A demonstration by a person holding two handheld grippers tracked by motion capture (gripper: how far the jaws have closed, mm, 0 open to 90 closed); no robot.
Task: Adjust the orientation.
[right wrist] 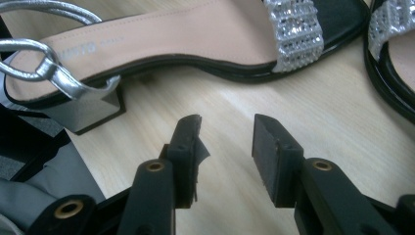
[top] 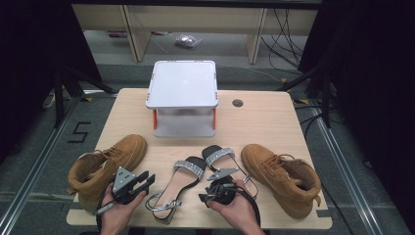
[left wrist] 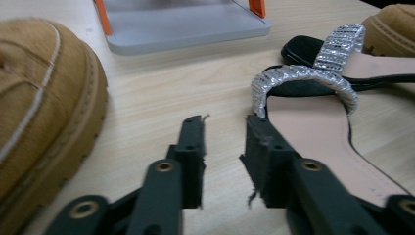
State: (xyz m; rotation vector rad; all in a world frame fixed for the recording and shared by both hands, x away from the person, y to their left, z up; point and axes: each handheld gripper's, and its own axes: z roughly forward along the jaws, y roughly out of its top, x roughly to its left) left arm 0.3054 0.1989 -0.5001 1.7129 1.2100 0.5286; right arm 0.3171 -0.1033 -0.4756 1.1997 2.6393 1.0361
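Two black sandals with glittering silver straps lie side by side at the table's front middle. The left sandal [top: 183, 177] [left wrist: 313, 122] [right wrist: 171, 34] has a silver block heel and ankle strap. The right sandal [top: 219, 156] [left wrist: 342, 44] [right wrist: 394, 24] lies with its heel end under my right hand. A tan boot [top: 105, 164] [left wrist: 44, 98] lies at the left, and its mate [top: 281, 174] [left wrist: 391, 27] at the right. My left gripper [top: 148, 179] [left wrist: 225, 127] hovers open between the left boot and left sandal. My right gripper [top: 203, 196] [right wrist: 227, 125] is open, pointing at the left sandal's heel side, holding nothing.
A white two-level rack [top: 182, 83] [left wrist: 186, 29] with orange posts stands at the back middle of the wooden table [top: 259, 122]. A round cable hole [top: 237, 103] sits right of it. Beyond the table are shelving legs, cables and a plastic bag [top: 188, 40] on the floor.
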